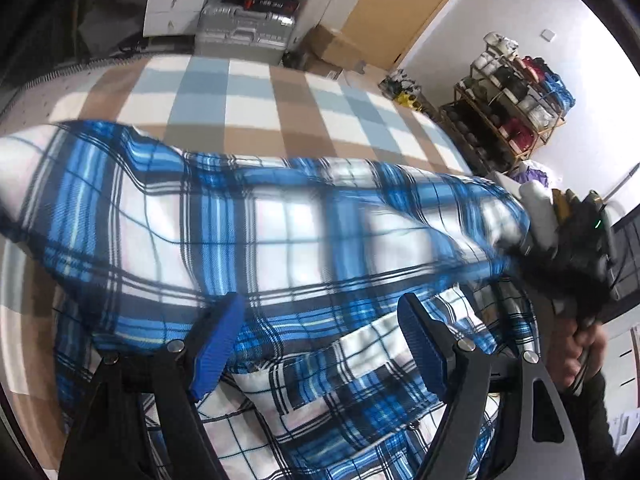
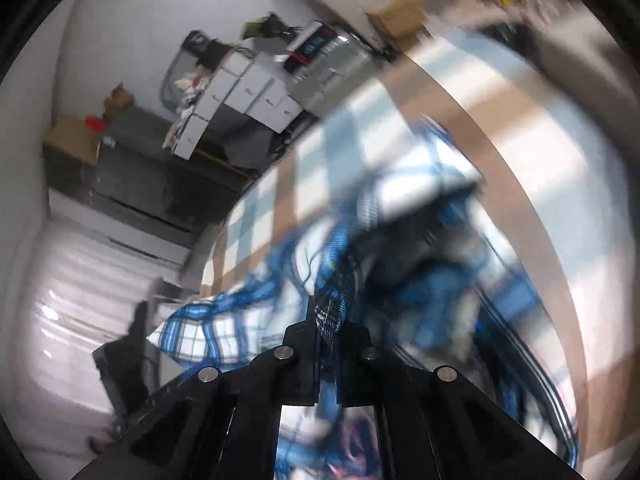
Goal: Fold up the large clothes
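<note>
Left wrist view: blue-white plaid shirt spreads across the middle and bottom of the frame over a checked bedspread in tan, pale blue and white squares. The spread's far edge curves along the upper left; bare checked surface lies open above the shirt, from centre to upper right. Beyond that edge sit a silver hard-shell suitcase, white drawers and a cardboard box. A wooden rack stuffed with bags stands at the right, against a white wall.

Left gripper: jaws spread wide, ribbed blue pads clear of each other, shirt fabric lying beneath and between them; nothing is pinched. Whether the pads touch the cloth is unclear.

Right gripper: black fingers pressed together on a bunched fold of the shirt, a narrow strip of plaid sticking up from between the tips. The same gripper shows blurred at the right edge of the left view, a hand on its grip, with the shirt pulled taut toward it.

Right wrist view is heavily motion-blurred: the shirt is crumpled, thin woven cloth with dark lines, filling centre and lower right. The bedspread arcs through the upper right, its edge running diagonally from upper right to lower left. Floor and clutter are at left.
</note>
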`<state>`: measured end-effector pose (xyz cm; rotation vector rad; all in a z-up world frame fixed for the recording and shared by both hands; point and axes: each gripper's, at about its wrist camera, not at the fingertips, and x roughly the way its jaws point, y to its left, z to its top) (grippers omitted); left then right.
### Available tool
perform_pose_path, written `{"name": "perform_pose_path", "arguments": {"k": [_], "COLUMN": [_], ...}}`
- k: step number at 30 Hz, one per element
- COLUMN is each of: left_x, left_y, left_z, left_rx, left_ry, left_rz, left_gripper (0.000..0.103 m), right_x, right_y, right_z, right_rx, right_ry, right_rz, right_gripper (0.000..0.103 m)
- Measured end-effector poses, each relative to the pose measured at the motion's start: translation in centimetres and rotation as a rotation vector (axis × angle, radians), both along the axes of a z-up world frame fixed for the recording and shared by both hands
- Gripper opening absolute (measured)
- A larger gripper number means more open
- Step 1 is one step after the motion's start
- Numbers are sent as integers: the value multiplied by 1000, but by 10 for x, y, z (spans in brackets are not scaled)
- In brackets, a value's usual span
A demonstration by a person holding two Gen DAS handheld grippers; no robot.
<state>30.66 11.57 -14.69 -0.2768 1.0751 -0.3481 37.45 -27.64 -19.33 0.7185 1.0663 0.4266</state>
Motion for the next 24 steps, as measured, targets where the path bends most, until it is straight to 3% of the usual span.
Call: {"name": "perform_pose_path", "arguments": {"k": [2, 3, 5, 6, 7, 10, 12, 15, 16, 18, 20, 24], "left_x": [-3, -6, -10, -12, -15, -25, -31, -31, -26, -9, 15, 38], "left_y": [-3, -5, -9, -10, -10, -5, 1, 7, 6, 2, 6, 31], "left_z": [-3, -5, -7, -8, -6, 9, 29, 64, 78, 90, 82, 20], "left_rx": [21, 49, 93, 112, 122, 127, 101, 104, 131, 191, 237, 207], "left_ry": [15, 18, 26, 31, 30, 22, -5, -82, -114, -156, -138, 64], "left_rz": [-19, -27, -49, -57, -65, -75, -82, -84, -86, -73, -53, -1], "left_gripper": [75, 75, 75, 75, 75, 75, 75, 75, 75, 75, 75, 75], "right_x": [-2, -4, -14, -20, -25, -43, -50, -31, -20, 11, 37, 66], "right_y": [-2, 0, 12, 18, 24, 44, 55, 75, 81, 98, 112, 109], "right_z": [-23, -25, -7, 5, 18, 64, 95, 126, 128, 121, 105, 34], "right_rx": [-65, -98, -236, -317, -389, -574, -624, -652, -677, -721, -787, -965], "right_ry": [70, 81, 46, 19, -23, -157, -256, -357, -370, -355, -325, -192], "right_rz": [10, 31, 79, 98, 115, 182, 193, 197, 204, 219, 247, 304], "right_gripper": [10, 8, 22, 31, 33, 33, 34, 61, 63, 63, 60, 55]}}
